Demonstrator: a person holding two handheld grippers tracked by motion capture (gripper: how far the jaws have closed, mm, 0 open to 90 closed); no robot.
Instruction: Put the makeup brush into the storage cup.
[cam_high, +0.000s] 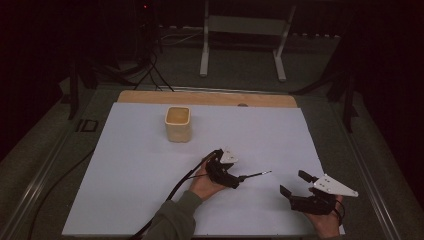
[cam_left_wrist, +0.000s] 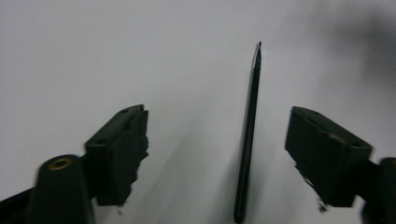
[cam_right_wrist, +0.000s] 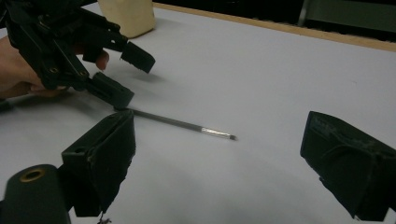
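Left gripper (cam_high: 239, 176), jaws apart, straddles the rear end of a thin black pen (cam_left_wrist: 247, 140) without pressing on it; seen from the right gripper view, its lower jaw sits just at the pen's end. The pen lies flat on the white sheet (cam_high: 135, 165) covering the bench, tip pointing toward 3 o'clock in the high view. Right gripper (cam_high: 295, 184), jaws wide apart and empty, waits at 4 o'clock from the pen, apart from it. A cream cup (cam_high: 178, 124) stands at 11 o'clock, well apart. The pen is judged light, stiff, smooth and prone to rolling; grasp across the barrel near mid-length.
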